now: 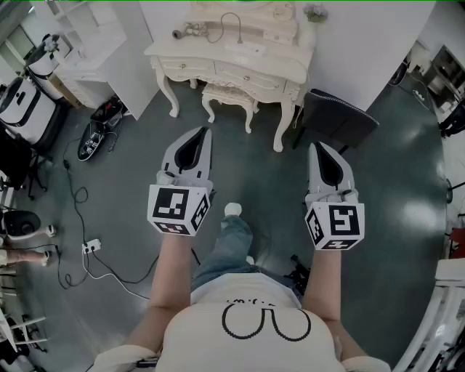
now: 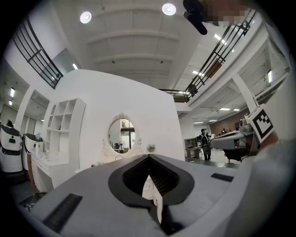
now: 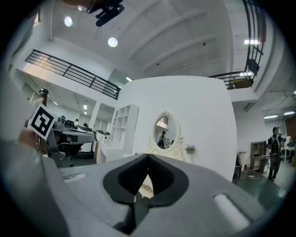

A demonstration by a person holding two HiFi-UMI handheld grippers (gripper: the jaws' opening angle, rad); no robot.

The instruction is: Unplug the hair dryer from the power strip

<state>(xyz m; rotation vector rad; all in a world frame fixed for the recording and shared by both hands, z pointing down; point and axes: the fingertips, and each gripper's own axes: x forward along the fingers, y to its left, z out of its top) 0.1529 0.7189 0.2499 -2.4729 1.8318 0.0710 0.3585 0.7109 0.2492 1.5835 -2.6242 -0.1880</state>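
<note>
A white dressing table (image 1: 290,69) stands ahead of me at the far side of the floor. On its top lie a beige hair dryer (image 1: 189,31), a dark cable loop (image 1: 232,20) and a white power strip (image 1: 245,49). My left gripper (image 1: 205,132) and right gripper (image 1: 314,147) are held level side by side, well short of the table, both pointing toward it. In the left gripper view the left gripper (image 2: 149,156) is shut with nothing in its jaws. The right gripper (image 3: 148,155) is likewise shut and holds nothing. Both views look at the table's oval mirror (image 2: 121,134).
A small white stool (image 1: 229,98) sits under the table and a black chair (image 1: 338,120) stands at its right. On the floor to the left lie a white socket block with cable (image 1: 91,247) and dark gear (image 1: 98,134). White shelves (image 1: 94,43) stand at the back left.
</note>
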